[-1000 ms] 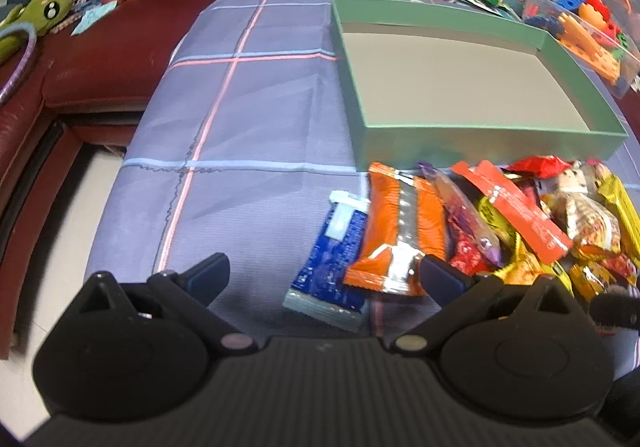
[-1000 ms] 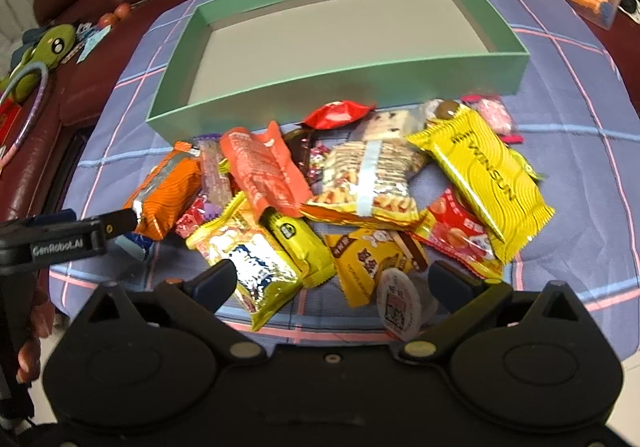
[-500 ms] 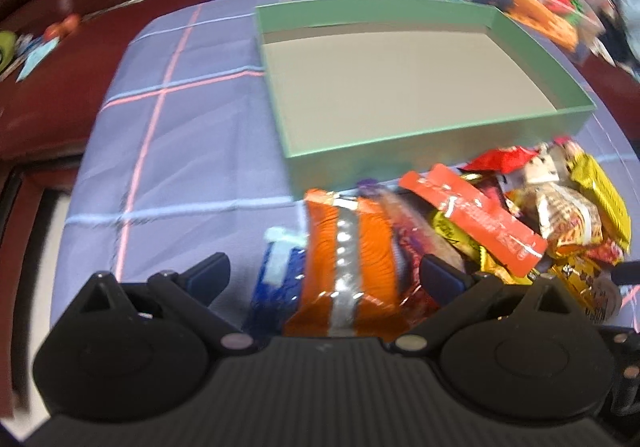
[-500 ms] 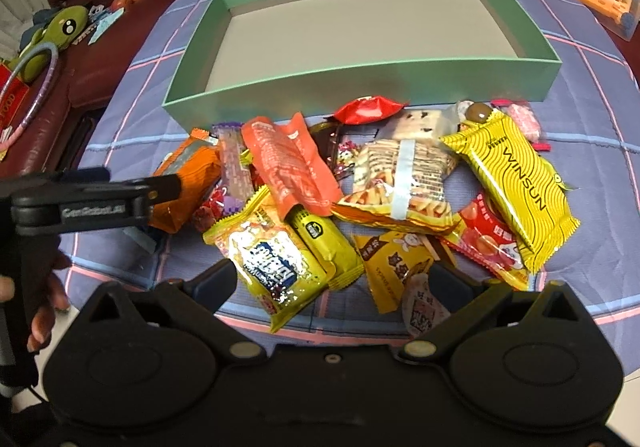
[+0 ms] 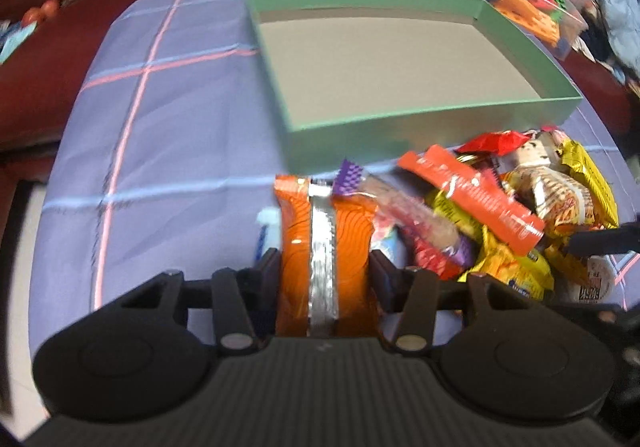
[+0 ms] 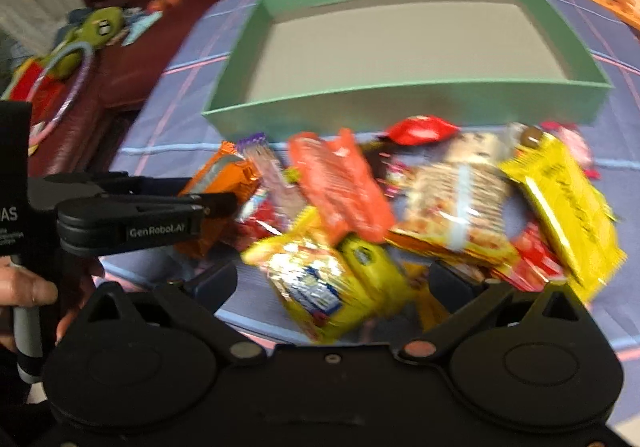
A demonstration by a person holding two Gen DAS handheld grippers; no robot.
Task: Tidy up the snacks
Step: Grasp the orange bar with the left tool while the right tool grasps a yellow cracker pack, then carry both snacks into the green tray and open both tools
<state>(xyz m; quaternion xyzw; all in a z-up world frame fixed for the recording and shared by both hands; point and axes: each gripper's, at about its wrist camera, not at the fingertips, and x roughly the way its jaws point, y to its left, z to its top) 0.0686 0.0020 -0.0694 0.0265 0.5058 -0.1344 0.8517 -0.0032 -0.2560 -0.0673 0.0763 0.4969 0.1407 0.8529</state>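
Orange packet: the orange snack packet point(image 5: 326, 247) with the silver seam lies at the left edge of the pile, between the pads of the left tongs point(image 5: 324, 279).
Left tongs: closing on this packet — the pads already seem to press its sides.
Right tongs: the right tongs point(image 6: 332, 279) stand apart over a yellow packet point(image 6: 320, 287), holding nothing.
Green box: the green box point(image 5: 400, 135) just behind the pile is empty.
Progress: nothing is sorted yet — the whole snack pile point(image 6: 440, 199) waits on the checked cloth point(image 5: 168, 151).
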